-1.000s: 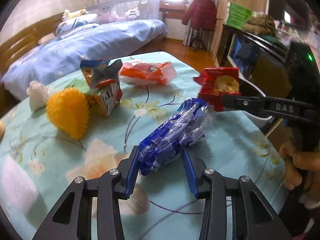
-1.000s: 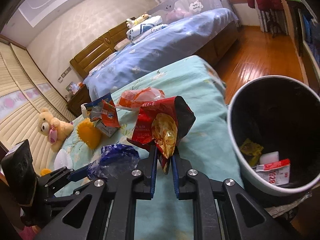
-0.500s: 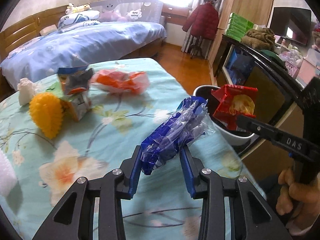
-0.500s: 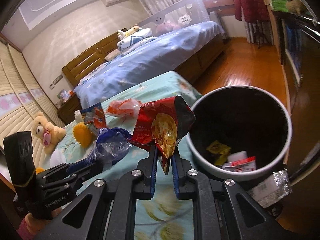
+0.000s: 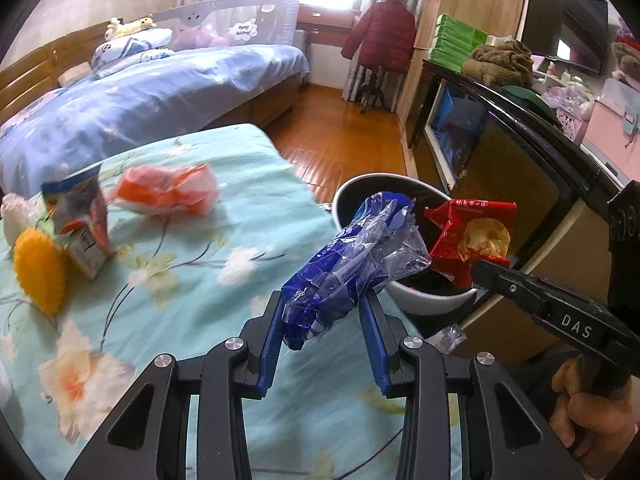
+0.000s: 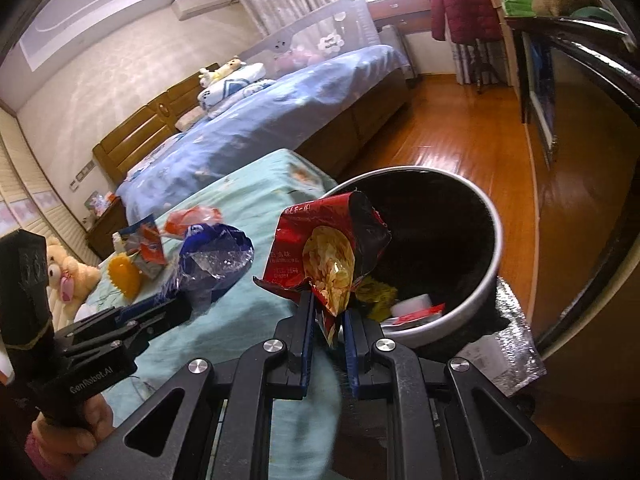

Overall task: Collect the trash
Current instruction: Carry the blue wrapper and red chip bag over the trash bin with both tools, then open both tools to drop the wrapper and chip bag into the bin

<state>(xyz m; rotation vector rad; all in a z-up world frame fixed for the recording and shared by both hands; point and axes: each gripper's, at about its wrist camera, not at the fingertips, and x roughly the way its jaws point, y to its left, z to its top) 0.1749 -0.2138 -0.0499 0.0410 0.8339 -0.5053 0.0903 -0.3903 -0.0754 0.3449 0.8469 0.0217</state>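
Hiding much of the bin's (image 6: 486, 280) floor, the red chip bag (image 6: 332, 252) hangs over the near rim, so only a yellow scrap (image 6: 378, 294), a white block (image 6: 412, 304) and a red-and-white wrapper (image 6: 416, 314) show at the bottom. From the left wrist camera the bin (image 5: 348, 194) is mostly covered by the two held bags, and the orange bag (image 5: 168, 192) and the small carton (image 5: 80, 228) far from the bin on the bench are smeared by blur — their print cannot be read.

The right tongs (image 6: 326, 320) are closed tight on the red chip bag's torn lower corner, above the bin's near edge. The left tongs (image 5: 322, 332) grip the blue-and-clear plastic bag (image 5: 352, 260) at its lower end; its top reaches in front of the bin's rim. In the right wrist view this bag (image 6: 214, 260) sits left of the bin, over the bench.

The bench (image 5: 192, 280) wears a pale turquoise cloth with flower prints; a spiky yellow ball (image 5: 38, 276) lies at the far end from the bin. Beyond stands a bed (image 5: 140, 100) with blue bedding, on a glossy wooden floor (image 6: 480, 132).

The bin stands off the bench's end, close to a dark cabinet (image 5: 520, 152) — a narrow slot, with open floor beyond the bin toward a red coat (image 5: 384, 36) on a stand.
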